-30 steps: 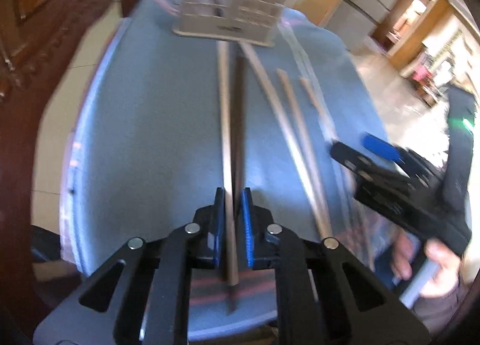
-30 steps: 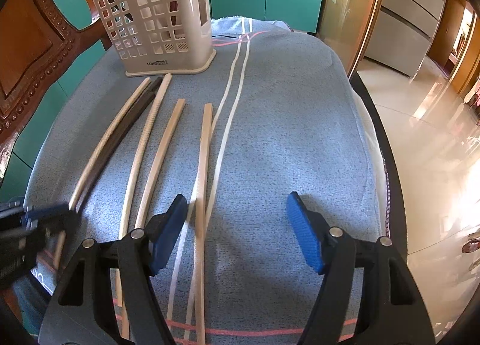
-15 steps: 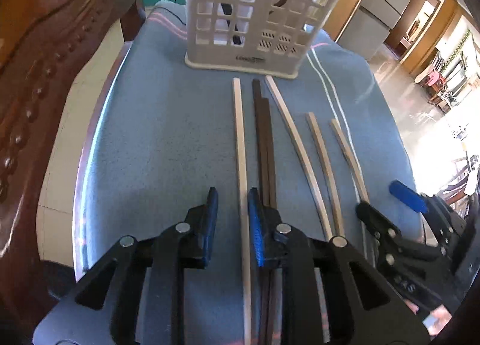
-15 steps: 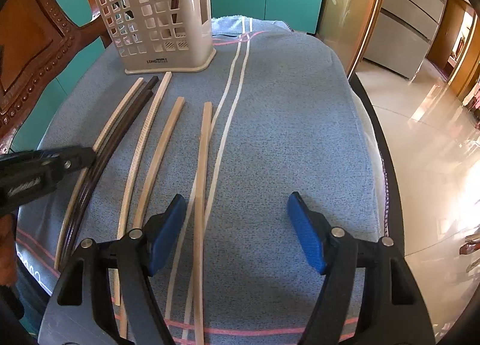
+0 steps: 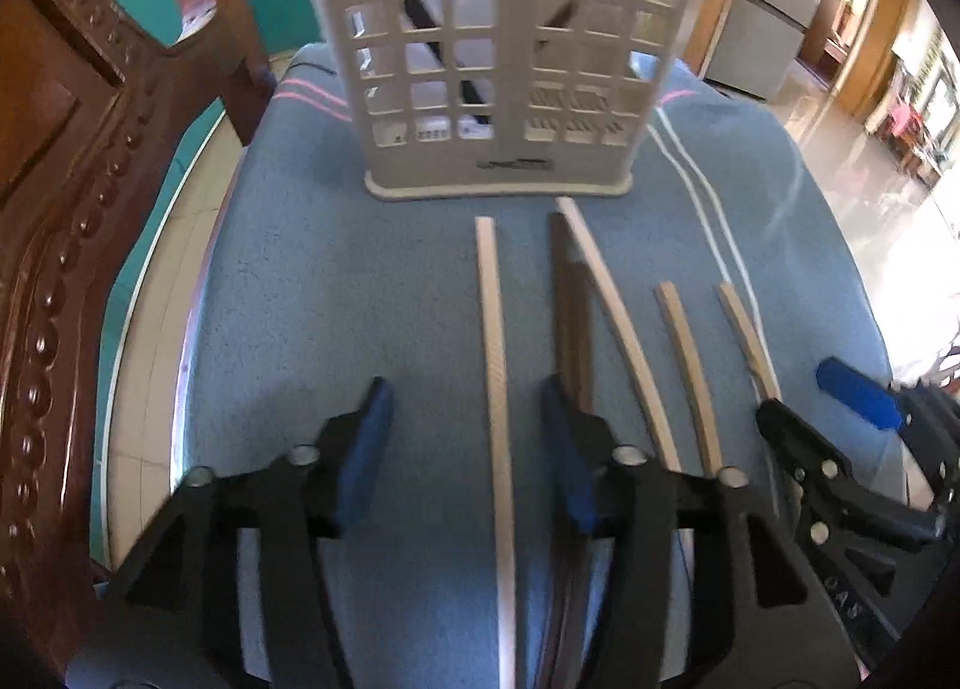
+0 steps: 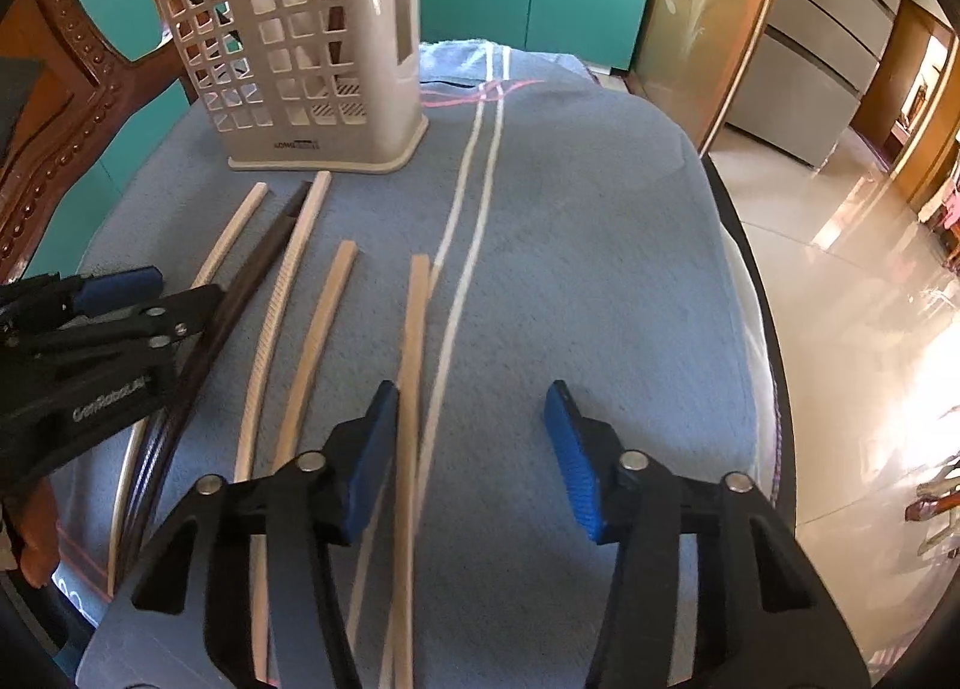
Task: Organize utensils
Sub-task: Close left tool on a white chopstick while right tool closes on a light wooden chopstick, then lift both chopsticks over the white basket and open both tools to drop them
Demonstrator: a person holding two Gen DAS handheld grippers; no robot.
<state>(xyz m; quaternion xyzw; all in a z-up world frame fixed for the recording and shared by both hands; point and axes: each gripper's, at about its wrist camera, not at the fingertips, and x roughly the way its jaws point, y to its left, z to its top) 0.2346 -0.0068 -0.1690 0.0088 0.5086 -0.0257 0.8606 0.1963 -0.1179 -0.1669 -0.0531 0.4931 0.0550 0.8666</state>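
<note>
Both grippers, left gripper (image 5: 462,443) and right gripper (image 6: 474,449), are wide open and hold nothing, with chopsticks (image 5: 495,329) lying in a row on the blue cloth (image 5: 336,293), pointing at the far holder basket (image 5: 504,59), easy to grab.

Bare cloth (image 6: 600,281) lies right of the sticks (image 6: 414,365), passable. The basket (image 5: 504,53) blocks the far end. A chair (image 5: 78,161) bounds the left edge. The left gripper (image 6: 120,299) overhangs the dark sticks (image 6: 240,299).

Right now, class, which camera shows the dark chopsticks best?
The left wrist view: the dark chopsticks lie centred, both far tips showing. In the right wrist view the left gripper overlaps their middle.
</note>
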